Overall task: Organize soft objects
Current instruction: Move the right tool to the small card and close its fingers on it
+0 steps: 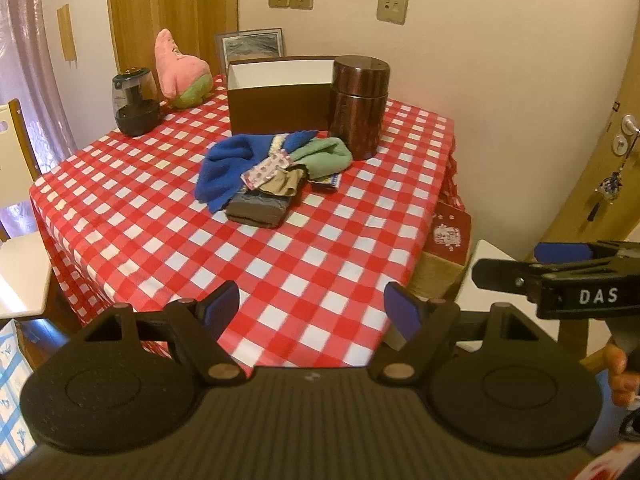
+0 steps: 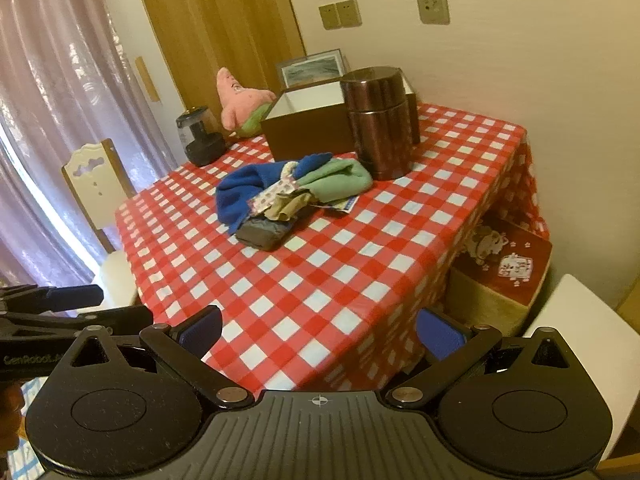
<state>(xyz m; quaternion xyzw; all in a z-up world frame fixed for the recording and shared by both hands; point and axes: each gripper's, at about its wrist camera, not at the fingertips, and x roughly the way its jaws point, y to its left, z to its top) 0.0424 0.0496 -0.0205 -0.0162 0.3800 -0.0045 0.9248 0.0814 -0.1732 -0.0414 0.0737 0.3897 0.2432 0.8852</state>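
Note:
A pile of soft things lies mid-table: a blue cloth (image 1: 230, 168) (image 2: 244, 190), a green cloth (image 1: 326, 156) (image 2: 340, 180), a patterned pouch (image 1: 266, 168), a khaki cloth (image 1: 284, 182) and a dark folded cloth (image 1: 258, 208) (image 2: 262, 232). A pink plush (image 1: 180, 68) (image 2: 240, 100) sits at the back left. An open brown box (image 1: 280, 100) (image 2: 308, 124) stands behind the pile. My left gripper (image 1: 312, 312) is open and empty over the table's near edge. My right gripper (image 2: 320, 332) is open and empty, also short of the pile.
A brown canister (image 1: 360, 108) (image 2: 380, 124) stands right of the pile. A dark jar (image 1: 134, 100) (image 2: 200, 136) is at the back left. The checked tablecloth (image 1: 160, 216) covers the table. A chair (image 2: 96, 184) is at left, a red carton (image 2: 508, 264) under the right edge.

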